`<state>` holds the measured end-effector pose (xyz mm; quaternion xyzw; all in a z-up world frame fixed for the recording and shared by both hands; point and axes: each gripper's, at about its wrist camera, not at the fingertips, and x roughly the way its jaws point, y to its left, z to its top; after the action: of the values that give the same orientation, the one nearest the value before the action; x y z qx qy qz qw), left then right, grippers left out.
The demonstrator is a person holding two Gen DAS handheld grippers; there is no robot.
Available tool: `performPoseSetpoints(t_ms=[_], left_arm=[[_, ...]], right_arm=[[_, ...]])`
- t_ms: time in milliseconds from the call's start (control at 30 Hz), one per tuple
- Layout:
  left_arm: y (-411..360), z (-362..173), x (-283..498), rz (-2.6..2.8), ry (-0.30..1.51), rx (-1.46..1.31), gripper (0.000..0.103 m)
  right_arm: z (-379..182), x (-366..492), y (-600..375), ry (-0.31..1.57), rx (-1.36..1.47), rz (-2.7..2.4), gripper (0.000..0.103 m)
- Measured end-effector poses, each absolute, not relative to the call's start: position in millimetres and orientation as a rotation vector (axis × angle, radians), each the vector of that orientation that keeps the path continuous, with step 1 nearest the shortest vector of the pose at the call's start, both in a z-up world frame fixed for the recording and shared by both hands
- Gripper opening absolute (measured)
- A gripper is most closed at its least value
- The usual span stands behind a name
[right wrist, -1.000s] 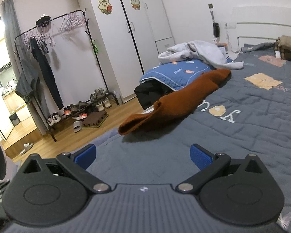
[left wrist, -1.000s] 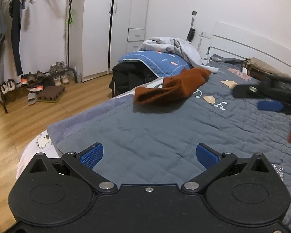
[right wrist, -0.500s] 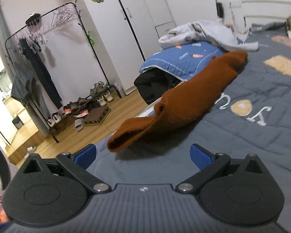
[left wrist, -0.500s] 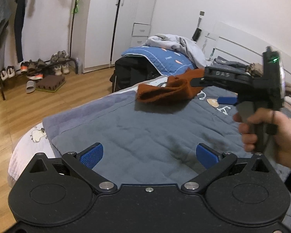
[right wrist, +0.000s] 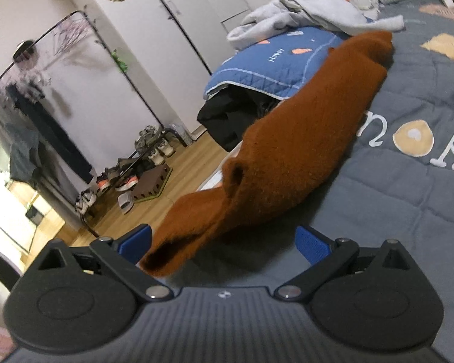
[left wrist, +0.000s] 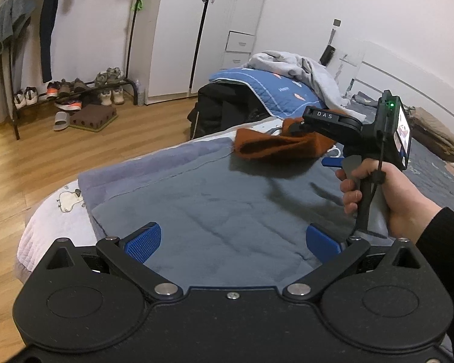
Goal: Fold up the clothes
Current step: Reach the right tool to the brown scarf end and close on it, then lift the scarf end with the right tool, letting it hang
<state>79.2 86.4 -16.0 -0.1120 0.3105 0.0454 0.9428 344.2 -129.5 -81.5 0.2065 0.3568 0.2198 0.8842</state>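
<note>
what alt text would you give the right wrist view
The open right tongs reach a rumpled rust-brown garment lying on a grey quilted bed, its near end between the blue fingertips. Behind it are a blue quilt, grey clothing and a shoe rack.

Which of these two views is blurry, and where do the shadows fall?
Right wrist view: motion-smeared, worst at the clothes rack; the brown garment is soft-edged. Left wrist view: sharp; the right tongs and hand cast dark shadows onto the grey quilt.
</note>
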Motion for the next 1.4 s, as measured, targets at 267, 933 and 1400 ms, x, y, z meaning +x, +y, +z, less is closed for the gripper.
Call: performPoseSetpoints(t_ms=[267,933,1400], left_arm=[[87,-15,79,0.100,0.629,-0.229,0.103],[83,-14,79,0.084,0.618,-0.220,0.103],[47,-10,73,-0.042,0.601,-0.155,0.103]], right_arm=[[-98,359,-129,0.803,0.480,0.424,0.072],[-53,300,-173,0.761,0.510,0.412,0.006],[-22,207,-246,0.738,0.542,0.361,0.001]])
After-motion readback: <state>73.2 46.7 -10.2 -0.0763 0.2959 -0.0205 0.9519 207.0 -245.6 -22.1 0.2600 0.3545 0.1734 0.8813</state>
